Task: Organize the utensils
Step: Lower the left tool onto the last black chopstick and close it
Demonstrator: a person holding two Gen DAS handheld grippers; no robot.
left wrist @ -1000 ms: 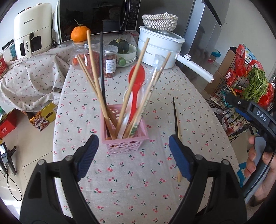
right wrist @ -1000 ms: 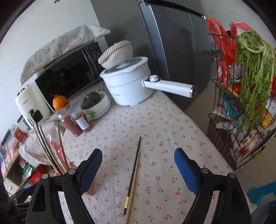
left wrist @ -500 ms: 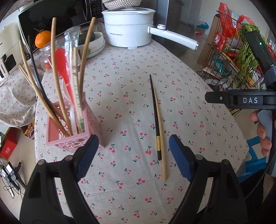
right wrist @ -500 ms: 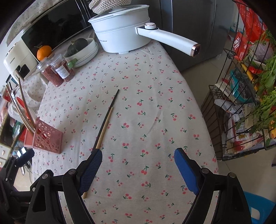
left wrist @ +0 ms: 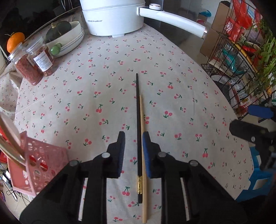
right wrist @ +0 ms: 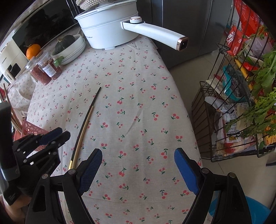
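Note:
A black chopstick [left wrist: 138, 120] and a wooden chopstick [left wrist: 142, 124] lie side by side on the cherry-print tablecloth [left wrist: 96, 96]. My left gripper [left wrist: 133, 151] is low over them, its jaws narrowed around both but with a gap on each side. They also show in the right wrist view, black chopstick [right wrist: 89, 112], wooden chopstick [right wrist: 82, 134], with the left gripper [right wrist: 57, 134] beside them. The pink utensil basket [left wrist: 37, 165] with several chopsticks stands at the left. My right gripper [right wrist: 136, 170] is open and empty above the table's near edge.
A white electric pot [left wrist: 112, 15] with a long handle [left wrist: 172, 20] stands at the back. Two jars [left wrist: 32, 63], stacked bowls with a squash [left wrist: 65, 37] and an orange [left wrist: 14, 41] sit back left. A wire rack of groceries [right wrist: 241, 96] stands right of the table.
My left gripper swung from the pink basket to the two chopsticks, dropped low over them and narrowed its jaws. My right gripper drew nearer the table and stayed open.

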